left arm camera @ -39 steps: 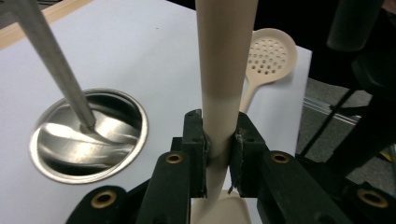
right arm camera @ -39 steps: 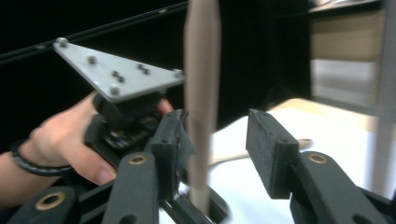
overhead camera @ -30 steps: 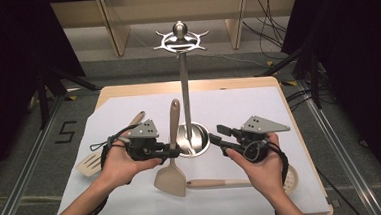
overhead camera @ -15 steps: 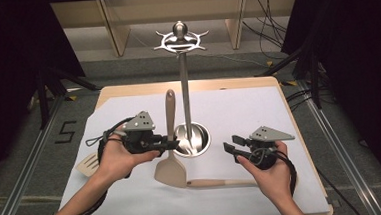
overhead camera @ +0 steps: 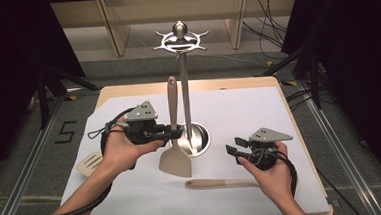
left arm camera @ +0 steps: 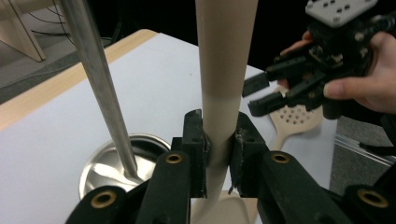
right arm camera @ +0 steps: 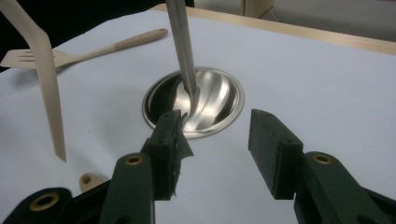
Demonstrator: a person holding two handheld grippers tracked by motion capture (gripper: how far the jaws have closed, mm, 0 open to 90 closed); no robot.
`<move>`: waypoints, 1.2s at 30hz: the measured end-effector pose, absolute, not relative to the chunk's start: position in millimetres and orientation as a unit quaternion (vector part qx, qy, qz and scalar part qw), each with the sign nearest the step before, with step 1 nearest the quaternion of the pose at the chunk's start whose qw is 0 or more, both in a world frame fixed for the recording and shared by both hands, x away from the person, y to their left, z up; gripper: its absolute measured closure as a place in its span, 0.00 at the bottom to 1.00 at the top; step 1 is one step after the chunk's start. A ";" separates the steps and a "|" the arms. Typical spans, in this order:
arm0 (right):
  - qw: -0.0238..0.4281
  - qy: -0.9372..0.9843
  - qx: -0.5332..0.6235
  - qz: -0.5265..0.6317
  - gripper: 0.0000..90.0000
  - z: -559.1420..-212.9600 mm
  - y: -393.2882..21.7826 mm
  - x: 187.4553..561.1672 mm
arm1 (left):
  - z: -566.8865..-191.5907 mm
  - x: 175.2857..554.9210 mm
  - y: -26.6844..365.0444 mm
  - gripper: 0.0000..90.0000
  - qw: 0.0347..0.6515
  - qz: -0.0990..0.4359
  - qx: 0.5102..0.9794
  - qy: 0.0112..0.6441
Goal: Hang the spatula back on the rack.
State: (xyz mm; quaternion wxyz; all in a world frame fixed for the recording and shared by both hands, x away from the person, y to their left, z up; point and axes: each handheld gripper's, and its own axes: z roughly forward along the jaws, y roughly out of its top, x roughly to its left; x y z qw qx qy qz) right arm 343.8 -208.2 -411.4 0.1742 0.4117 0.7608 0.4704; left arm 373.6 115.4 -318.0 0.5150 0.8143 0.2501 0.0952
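Note:
A beige spatula (overhead camera: 176, 161) hangs upright just left of the steel pole (overhead camera: 185, 103) of a utensil stand, blade down and off the paper. My left gripper (overhead camera: 179, 133) is shut on its handle (left arm camera: 219, 84) just above the blade. The stand has a round base (overhead camera: 200, 137) and a ring of hooks (overhead camera: 181, 38) on top. My right gripper (overhead camera: 233, 146) is open and holds nothing, to the right of the base. In the right gripper view its jaws (right arm camera: 217, 140) point at the base (right arm camera: 210, 98), with the spatula blade (right arm camera: 46, 93) edge-on at the left.
A slotted turner (overhead camera: 89, 164) lies on the white paper under my left wrist. A long beige handle (overhead camera: 220, 183) lies near the front edge, leading to a perforated spoon head (left arm camera: 294, 119) under my right hand. The wooden table edge (overhead camera: 187, 85) runs behind the stand.
The left gripper has raised the spatula higher and more upright beside the pole. The right gripper has let go, opened, and drawn back to the right and toward the person.

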 end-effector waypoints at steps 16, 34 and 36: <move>0.176 0.766 0.416 0.457 0.61 -412.7 -209.1 346.6 | -292.5 388.3 103.2 0.86 0.516 0.113 0.808 0.259; 0.176 0.762 0.417 0.462 0.61 -412.4 -210.3 347.0 | -292.7 404.6 98.3 0.86 0.509 0.112 0.806 0.282; 0.175 0.762 0.418 0.463 0.61 -412.4 -210.4 347.0 | -293.1 406.7 97.6 0.86 0.507 0.114 0.805 0.285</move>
